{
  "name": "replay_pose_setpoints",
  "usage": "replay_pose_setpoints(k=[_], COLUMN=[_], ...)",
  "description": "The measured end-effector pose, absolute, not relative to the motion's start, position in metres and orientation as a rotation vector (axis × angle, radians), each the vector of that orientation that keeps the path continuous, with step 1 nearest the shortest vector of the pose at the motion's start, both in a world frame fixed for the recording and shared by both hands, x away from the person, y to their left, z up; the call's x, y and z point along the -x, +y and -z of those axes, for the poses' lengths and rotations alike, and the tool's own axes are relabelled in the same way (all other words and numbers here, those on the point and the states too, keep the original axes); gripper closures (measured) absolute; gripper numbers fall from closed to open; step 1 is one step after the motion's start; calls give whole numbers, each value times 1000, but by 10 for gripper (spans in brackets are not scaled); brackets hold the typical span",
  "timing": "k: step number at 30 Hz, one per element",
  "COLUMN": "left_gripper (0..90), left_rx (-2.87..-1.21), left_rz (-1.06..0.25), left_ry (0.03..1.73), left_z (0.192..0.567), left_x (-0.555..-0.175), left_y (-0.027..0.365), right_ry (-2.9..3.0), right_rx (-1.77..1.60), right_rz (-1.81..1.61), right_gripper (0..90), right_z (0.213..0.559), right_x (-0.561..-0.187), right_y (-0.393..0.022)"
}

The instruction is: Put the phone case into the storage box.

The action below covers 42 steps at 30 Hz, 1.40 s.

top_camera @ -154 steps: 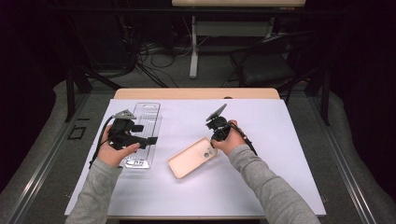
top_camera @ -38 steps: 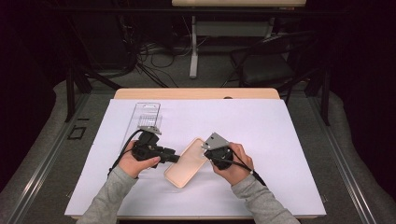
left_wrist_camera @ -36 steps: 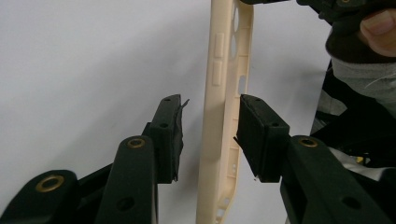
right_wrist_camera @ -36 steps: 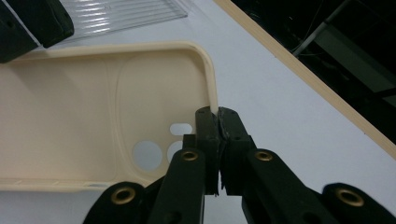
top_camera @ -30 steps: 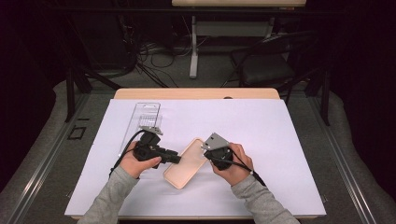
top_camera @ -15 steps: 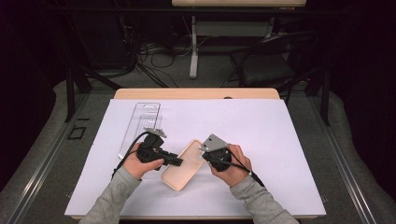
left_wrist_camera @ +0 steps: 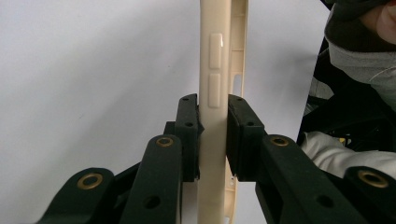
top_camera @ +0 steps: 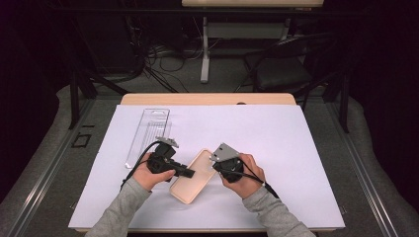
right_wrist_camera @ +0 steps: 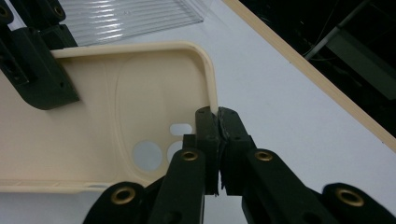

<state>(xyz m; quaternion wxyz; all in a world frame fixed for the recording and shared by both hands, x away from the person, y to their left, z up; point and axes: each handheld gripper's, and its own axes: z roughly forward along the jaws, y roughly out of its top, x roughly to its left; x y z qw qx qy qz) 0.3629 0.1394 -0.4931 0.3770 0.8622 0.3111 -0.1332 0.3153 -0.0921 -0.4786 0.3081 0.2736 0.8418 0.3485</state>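
- Cream case (top_camera: 191,176) sits between my hands, above the white sheet (top_camera: 296,148); left gripper (left_wrist_camera: 214,135) has just clamped its side wall; right gripper (right_wrist_camera: 217,122) pinches the corner rim.
- I'd keep both grips steady; no twisting.

Your sleeves (top_camera: 129,205) are light grey with a soft knit look, reaching to the wrists. Each gripper, the left gripper (top_camera: 189,173) and the right gripper (top_camera: 215,167), is matte black plastic with blocky linked jaw arms. Brass-coloured rivets (left_wrist_camera: 90,180) sit in the arm joints, and small dark screws dot the pad blocks. A grey three-cornered plate (top_camera: 227,152) tops the right one. Black cables (top_camera: 139,165) trail from both.
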Motion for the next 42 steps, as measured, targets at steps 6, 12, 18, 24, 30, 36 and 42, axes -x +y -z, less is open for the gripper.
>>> replay_pose_setpoints(k=[6, 12, 18, 24, 30, 36, 42], left_gripper=[791, 796, 799, 802, 803, 803, 804], left_rx=[-2203, -2201, -2210, -2211, -2217, -2205, -2201], left_rz=[346, 350, 358, 360, 358, 364, 362], left_ry=[802, 802, 800, 801, 805, 806, 810], left_z=[494, 494, 494, 494, 494, 493, 493], left_x=[-363, -364, -364, -364, -363, -363, -364], left_y=[140, 140, 140, 140, 140, 141, 141], right_ry=[2229, 2231, 2236, 2244, 2247, 2246, 2249], right_rx=[-722, -723, -729, -731, -723, -723, -722], right_rz=[-919, -919, -926, -922, -914, -920, -926], right_gripper=[885, 885, 883, 881, 879, 876, 863], right_z=[479, 479, 480, 480, 480, 479, 479], right_x=[-315, -316, -316, -316, -316, -316, -317], right_y=[-92, -92, -91, -91, -91, -91, -91])
